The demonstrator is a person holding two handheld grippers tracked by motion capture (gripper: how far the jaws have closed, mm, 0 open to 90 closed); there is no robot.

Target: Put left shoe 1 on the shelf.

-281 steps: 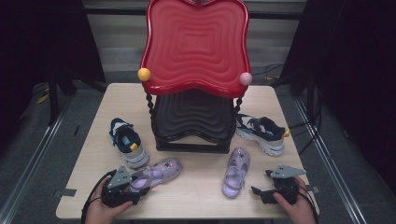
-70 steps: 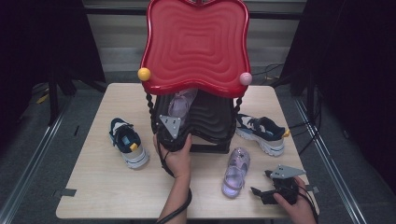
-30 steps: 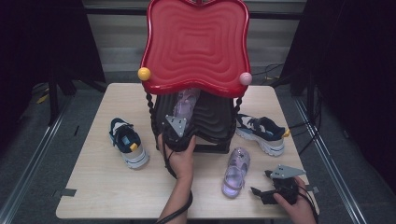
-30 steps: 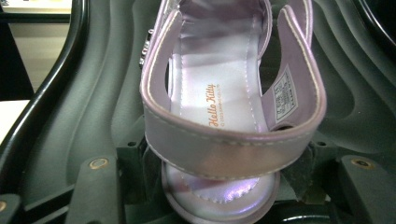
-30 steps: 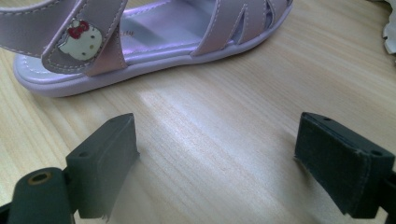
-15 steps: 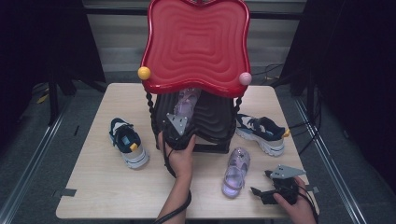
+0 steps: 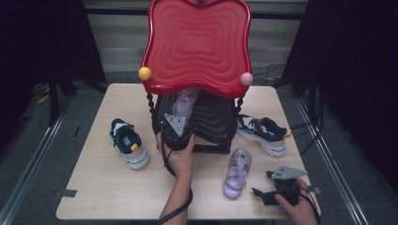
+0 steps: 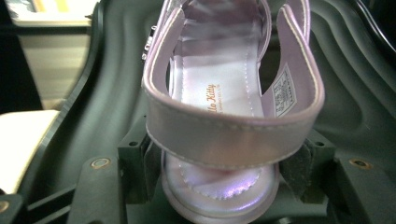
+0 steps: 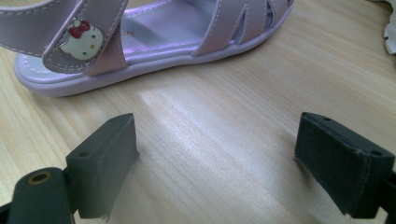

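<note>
A lilac sandal (image 7: 186,100) lies toe-first on the black lower shelf (image 7: 217,118) of a small rack. My left gripper (image 7: 180,115) is shut on its heel. In the left gripper view the two pads (image 8: 153,164) press against the sides of the heel sole (image 8: 219,184), under the back strap. The matching sandal (image 7: 236,171) lies on the table (image 7: 94,187) in front of the rack. My right gripper (image 7: 262,189) rests on the table just right of it, open. In the right gripper view that sandal (image 9: 140,44) lies beyond the gripper (image 9: 233,158), with bare wood between the jaws.
The rack's red wavy top shelf (image 7: 197,42) overhangs the black shelf, with a yellow knob (image 7: 145,73) and a pink knob (image 7: 246,78). One navy sneaker (image 7: 127,143) lies left of the rack, another (image 7: 264,132) to its right.
Since the oldest frame my left gripper has carried the lilac sandal from the table's front left onto the black shelf. Over the last second nothing has moved. The right gripper stayed put.
</note>
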